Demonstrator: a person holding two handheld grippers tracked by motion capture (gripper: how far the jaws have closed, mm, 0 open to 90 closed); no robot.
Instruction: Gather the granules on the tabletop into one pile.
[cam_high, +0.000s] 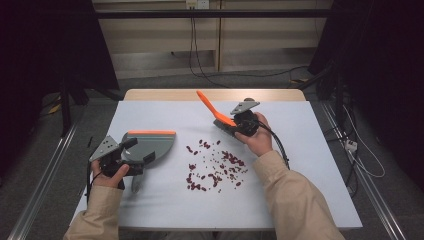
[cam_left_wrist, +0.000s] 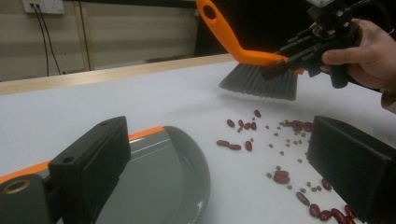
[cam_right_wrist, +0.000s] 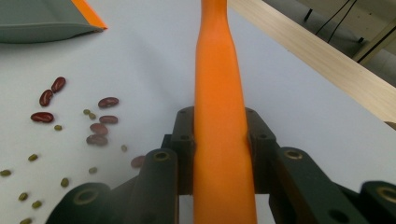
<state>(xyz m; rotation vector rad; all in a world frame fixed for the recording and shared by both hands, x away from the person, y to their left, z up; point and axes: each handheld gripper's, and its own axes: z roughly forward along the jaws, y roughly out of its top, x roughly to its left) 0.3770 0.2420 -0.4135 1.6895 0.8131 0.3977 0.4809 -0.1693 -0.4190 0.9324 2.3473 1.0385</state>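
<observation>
- Where the 2 forearms come in from the near edge, the white worktop (cam_high: 310, 150) spreads wide, with a wooden strip along its far side.
- The grey dustpan (cam_high: 150, 145) with an orange lip lies flat on the worktop's left part, its lip on the far side and its open mouth turned toward the scatter.
- The left gripper (cam_high: 131, 155) sits at the dustpan's near-left edge; in the left gripper view its jaws stand wide apart, one over the pan and one over the bare worktop, clamping nothing.
- The orange hand brush (cam_high: 216, 112) is lifted at the far right of the scatter, its handle slanting up and away, its grey bristles (cam_left_wrist: 259, 82) hanging just above the worktop.
- The right gripper (cam_high: 235, 125) is closed on the brush handle; the right gripper view shows both jaws pressed against the orange handle.
- The red beans (cam_high: 215, 165) lie loose between dustpan and brush, on the bare worktop.
- Small green beans (cam_left_wrist: 285, 142) are mixed among them.
</observation>
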